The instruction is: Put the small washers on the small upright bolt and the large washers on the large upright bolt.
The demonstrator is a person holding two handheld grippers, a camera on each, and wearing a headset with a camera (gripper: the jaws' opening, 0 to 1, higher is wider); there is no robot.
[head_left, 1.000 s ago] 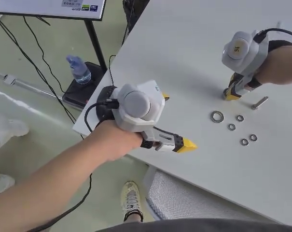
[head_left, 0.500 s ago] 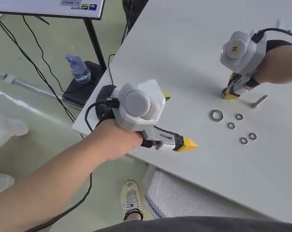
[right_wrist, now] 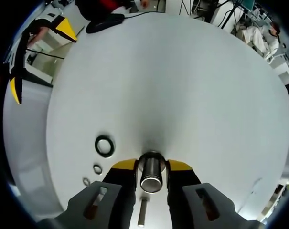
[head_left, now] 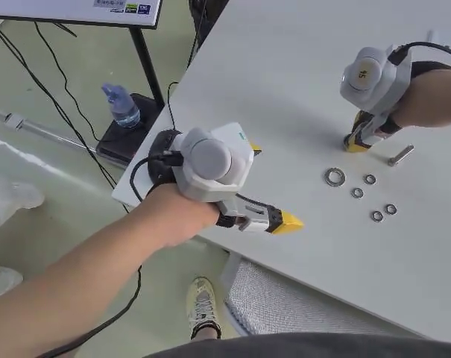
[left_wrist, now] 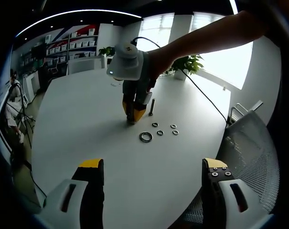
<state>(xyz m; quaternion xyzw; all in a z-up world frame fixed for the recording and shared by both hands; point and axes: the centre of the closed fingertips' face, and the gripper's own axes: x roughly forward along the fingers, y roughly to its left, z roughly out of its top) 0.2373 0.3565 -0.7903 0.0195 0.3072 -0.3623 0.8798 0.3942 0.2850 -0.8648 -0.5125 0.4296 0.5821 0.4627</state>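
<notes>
We saw the large bolt as a thick, shiny steel cylinder with its round end turned towards the right gripper view. The right tongs were clamped on it from both sides, their yellow tips pressed to its flanks. In the head view the right tongs pointed down at the white counter, and the bolt was hidden behind them.

The small bolt, thin and grey, lay flat on the counter just beside the right tongs. The large washer, a plain metal ring, lay near their tips. Four small washers were scattered beside it in a loose cluster, all lying flat and none on a bolt.

The left tongs hovered over the counter's near edge, well apart from the washers. The left gripper view showed their jaws standing wide apart with nothing between them.

The counter was smooth and matt white, with a rounded edge. A grey mesh chair stood under its near side. On the pale green floor we noted a water bottle with a blue cap, resting on a black stand base, with black cables trailing past it. Across the room, the left gripper view showed potted plants by bright windows and shelves along the far wall.
</notes>
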